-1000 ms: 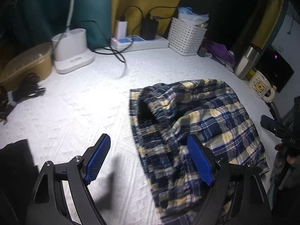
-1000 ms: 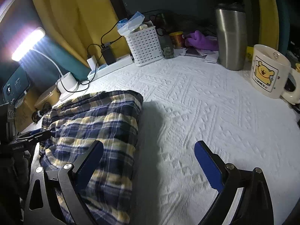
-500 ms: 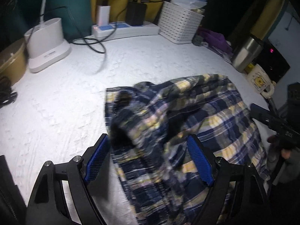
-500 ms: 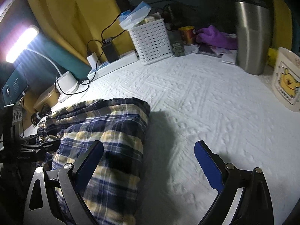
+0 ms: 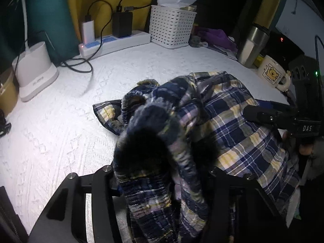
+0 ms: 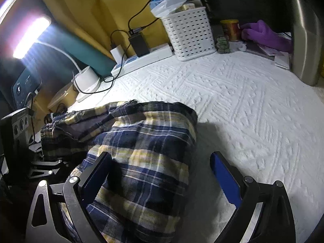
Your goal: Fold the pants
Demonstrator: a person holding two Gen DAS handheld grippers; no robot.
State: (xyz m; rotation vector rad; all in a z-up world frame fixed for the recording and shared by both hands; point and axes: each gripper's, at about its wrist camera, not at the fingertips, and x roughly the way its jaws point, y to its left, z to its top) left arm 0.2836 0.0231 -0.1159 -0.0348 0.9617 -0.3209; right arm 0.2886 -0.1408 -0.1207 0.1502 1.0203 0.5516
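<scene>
Now left hand-held gripper [image 5: 162, 182] has just closed on bunched pants [image 5: 232, 121].

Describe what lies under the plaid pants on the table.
The plaid pants rest on a white textured cloth, which shows all around them. Whatever lies beneath the cloth itself is covered.

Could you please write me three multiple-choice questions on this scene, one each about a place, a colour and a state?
1. Where is the white basket?
A. just right of the power strip
B. on the pants
C. beside the mug

2. What colour are the plaid pants?
A. red and green
B. navy and yellow
C. plain grey

3. How is the right gripper?
A. shut on the mug
B. out of view
C. open

Answers: 1 A, it adjoins the strip; 2 B, the checks show it; 3 C, its fingers stand apart over the pants' edge.
</scene>
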